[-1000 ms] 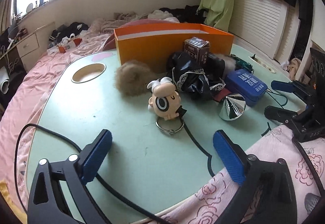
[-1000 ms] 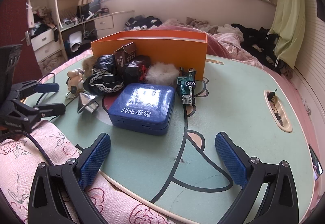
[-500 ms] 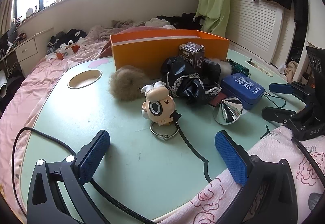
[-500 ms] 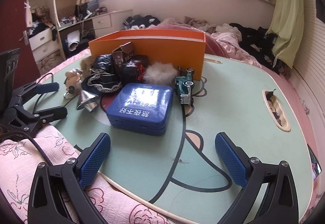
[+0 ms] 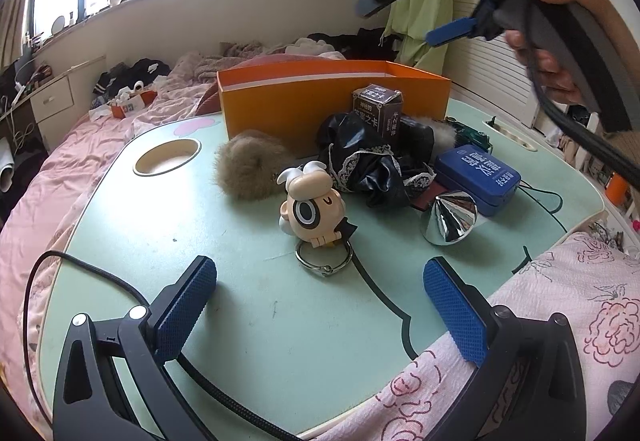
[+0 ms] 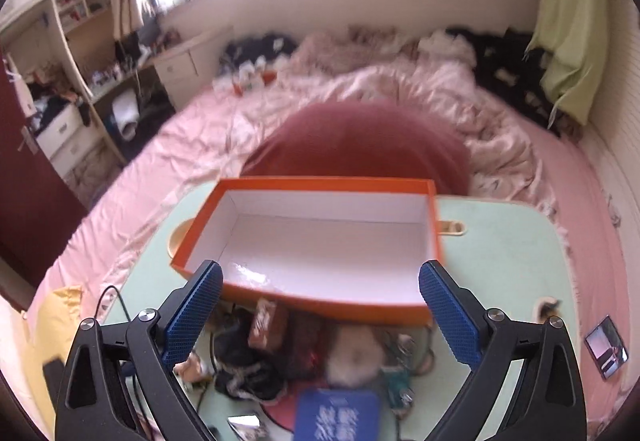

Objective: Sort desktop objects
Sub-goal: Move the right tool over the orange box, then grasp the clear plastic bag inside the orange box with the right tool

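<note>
1. The right wrist view is blurred, so the things crowded below the orange box (image 6: 320, 237) are hard to make out: a brown carton (image 6: 267, 323), a pale fur ball (image 6: 356, 359) and a blue tin (image 6: 338, 415) cut off at the bottom edge.
2. In the left wrist view the orange box (image 5: 332, 97) shows only its near wall; its inside is hidden there, while the right wrist view shows a white, bare interior.
3. The black lace-trimmed cloth (image 5: 372, 165) hides part of the things behind it. A green toy car (image 5: 472, 133) peeks out at the far right of the pile.
4. The left gripper (image 5: 320, 305) hangs low over the green table (image 5: 140, 233), jaws spread wide, holding and touching nothing.
5. Ahead of it and slightly left lies a brown fur ball (image 5: 248, 171). Straight ahead stands a cartoon figurine (image 5: 314, 207) with a metal ring (image 5: 324, 255) at its base, the ring nearest the fingers.
6. Ahead and right sits a shiny silver cone (image 5: 450, 217), touching or just beside the blue tin (image 5: 478, 173); which of the two I cannot tell.
7. The brown carton (image 5: 378, 109) stands upright behind the black cloth, close to the box wall.
8. The right gripper (image 6: 320, 315) is raised above the pile, looking down into the box, jaws wide apart and empty. In the left wrist view it appears at upper right, held by a hand (image 5: 560, 37) that the frame edge partly cuts off.
</note>
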Demonstrator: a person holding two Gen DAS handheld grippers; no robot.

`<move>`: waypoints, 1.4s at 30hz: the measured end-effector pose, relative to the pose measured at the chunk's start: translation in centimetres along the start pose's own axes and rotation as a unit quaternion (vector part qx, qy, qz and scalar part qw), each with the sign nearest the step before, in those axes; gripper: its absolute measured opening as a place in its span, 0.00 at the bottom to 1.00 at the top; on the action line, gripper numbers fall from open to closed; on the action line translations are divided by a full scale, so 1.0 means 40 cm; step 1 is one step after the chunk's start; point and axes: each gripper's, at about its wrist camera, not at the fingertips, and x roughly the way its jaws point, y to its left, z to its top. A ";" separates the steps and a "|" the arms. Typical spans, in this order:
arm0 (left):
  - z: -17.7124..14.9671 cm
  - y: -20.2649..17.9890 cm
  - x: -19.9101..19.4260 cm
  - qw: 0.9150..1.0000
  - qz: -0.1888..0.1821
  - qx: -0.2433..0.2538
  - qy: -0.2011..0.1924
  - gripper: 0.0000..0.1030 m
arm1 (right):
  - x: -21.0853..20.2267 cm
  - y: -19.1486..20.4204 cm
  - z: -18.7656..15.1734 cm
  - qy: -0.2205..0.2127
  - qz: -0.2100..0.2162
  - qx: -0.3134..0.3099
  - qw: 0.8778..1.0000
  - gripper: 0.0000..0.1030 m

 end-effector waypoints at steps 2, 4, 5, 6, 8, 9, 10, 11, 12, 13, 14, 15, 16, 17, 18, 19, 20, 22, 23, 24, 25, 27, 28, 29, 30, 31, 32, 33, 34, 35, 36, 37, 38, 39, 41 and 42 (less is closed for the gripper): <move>0.000 0.000 0.000 1.000 0.000 0.000 -0.001 1.00 | 0.078 0.021 0.021 0.032 -0.026 -0.001 0.999 0.92; -0.001 0.000 0.000 1.000 -0.001 -0.001 -0.003 1.00 | 0.124 0.030 0.019 0.051 -0.039 -0.005 0.998 0.90; -0.001 0.000 0.000 1.000 -0.001 -0.001 -0.003 1.00 | 0.145 0.036 0.014 0.062 -0.039 -0.006 0.997 0.90; -0.001 0.000 0.000 1.000 -0.001 -0.001 -0.004 1.00 | 0.163 0.040 0.006 0.072 -0.039 -0.005 0.997 0.91; 0.000 -0.001 0.001 1.000 -0.001 -0.001 -0.004 1.00 | 0.183 0.039 -0.019 0.080 -0.036 -0.004 0.996 0.90; 0.000 -0.001 0.001 1.000 -0.001 -0.001 -0.004 1.00 | 0.184 0.032 -0.026 0.078 -0.037 -0.001 0.996 0.90; 0.000 -0.001 0.001 1.000 -0.001 -0.001 -0.004 1.00 | 0.182 0.025 -0.032 0.077 -0.037 0.002 0.996 0.90; 0.000 -0.001 0.001 1.000 -0.001 -0.001 -0.004 1.00 | 0.183 0.021 -0.034 0.078 -0.036 0.003 0.996 0.90; 0.000 -0.001 0.001 1.000 -0.001 -0.001 -0.004 1.00 | 0.184 0.018 -0.030 0.079 -0.036 0.003 0.996 0.90; -0.001 -0.001 0.001 1.000 -0.001 -0.001 -0.004 1.00 | 0.184 0.016 -0.027 0.080 -0.037 0.002 0.996 0.90; -0.001 -0.001 0.001 1.000 -0.001 -0.001 -0.004 1.00 | 0.185 0.016 -0.026 0.081 -0.040 0.000 0.996 0.90; -0.001 -0.001 0.001 1.000 -0.001 -0.001 -0.004 1.00 | 0.184 0.018 -0.022 0.081 -0.041 -0.001 0.996 0.90; -0.001 -0.001 0.001 1.000 -0.001 -0.001 -0.004 1.00 | 0.184 0.018 -0.020 0.080 -0.043 -0.001 0.996 0.90; 0.000 -0.001 0.001 1.000 -0.001 -0.001 -0.004 1.00 | 0.184 0.018 -0.019 0.081 -0.042 -0.001 0.996 0.91; -0.001 0.000 0.000 1.000 -0.001 -0.001 -0.004 1.00 | 0.186 0.020 -0.018 0.083 -0.040 -0.001 0.996 0.91; -0.001 -0.001 0.000 1.000 -0.001 -0.001 -0.004 1.00 | 0.188 0.022 -0.015 0.086 -0.032 0.000 0.996 0.90; -0.001 0.000 0.000 1.000 -0.001 -0.001 -0.004 1.00 | 0.190 0.026 -0.008 0.094 -0.014 0.003 0.996 0.91; -0.001 0.000 0.000 1.000 -0.002 -0.001 -0.004 1.00 | 0.193 0.034 0.007 0.108 0.019 0.017 0.994 0.90; -0.001 0.000 0.000 1.000 -0.002 -0.001 -0.004 1.00 | 0.195 0.037 0.022 0.112 0.029 0.047 0.992 0.90; -0.001 0.000 0.000 1.000 -0.002 -0.001 -0.004 1.00 | 0.197 0.040 0.035 0.121 0.042 0.057 0.990 0.89; -0.001 0.000 0.000 1.000 -0.002 -0.001 -0.004 1.00 | 0.203 0.043 0.053 0.131 0.049 0.064 0.988 0.86; -0.001 0.000 0.000 1.000 -0.002 -0.001 -0.004 1.00 | 0.226 0.056 0.076 0.162 0.047 0.065 0.983 0.76; -0.001 0.000 0.000 1.000 -0.002 -0.002 -0.005 1.00 | 0.246 0.064 0.083 0.186 0.046 0.065 0.979 0.70; -0.001 0.000 0.001 1.000 -0.002 -0.002 -0.005 1.00 | 0.262 0.068 0.083 0.206 0.050 0.068 0.975 0.69; -0.001 0.000 0.000 1.000 -0.002 -0.001 -0.005 1.00 | 0.275 0.073 0.080 0.220 0.055 0.071 0.971 0.69; -0.001 0.000 0.001 1.000 -0.002 -0.001 -0.005 1.00 | 0.292 0.079 0.077 0.235 0.060 0.075 0.967 0.69; -0.001 0.000 0.001 1.000 -0.002 -0.001 -0.005 1.00 | 0.308 0.085 0.072 0.249 0.063 0.078 0.963 0.69; -0.001 0.001 0.001 1.000 -0.002 -0.001 -0.005 1.00 | 0.321 0.089 0.066 0.257 0.063 0.080 0.961 0.69; -0.001 0.001 0.001 1.000 -0.002 -0.001 -0.005 1.00 | 0.335 0.092 0.059 0.265 0.063 0.079 0.959 0.69; -0.001 0.001 0.001 1.000 -0.002 -0.002 -0.005 1.00 | 0.352 0.099 0.047 0.273 0.058 0.072 0.958 0.67; -0.001 0.001 0.002 1.000 -0.002 -0.002 -0.004 1.00 | 0.351 0.108 0.045 0.264 0.050 0.061 0.961 0.66; -0.001 0.002 0.002 1.000 -0.003 -0.003 -0.004 1.00 | 0.347 0.117 0.044 0.254 0.032 0.045 0.966 0.54; 0.000 0.001 0.001 1.000 -0.003 -0.003 -0.004 1.00 | 0.343 0.123 0.047 0.249 0.015 0.032 0.968 0.34; 0.000 0.002 0.002 1.000 -0.003 -0.003 -0.004 1.00 | 0.342 0.122 0.044 0.252 0.023 0.034 0.967 0.29; 0.001 0.001 0.003 1.000 -0.002 -0.002 -0.004 1.00 | 0.336 0.120 0.044 0.250 0.029 0.034 0.967 0.28; 0.000 0.002 0.001 1.000 -0.002 -0.002 -0.004 1.00 | 0.333 0.117 0.043 0.248 0.032 0.034 0.968 0.28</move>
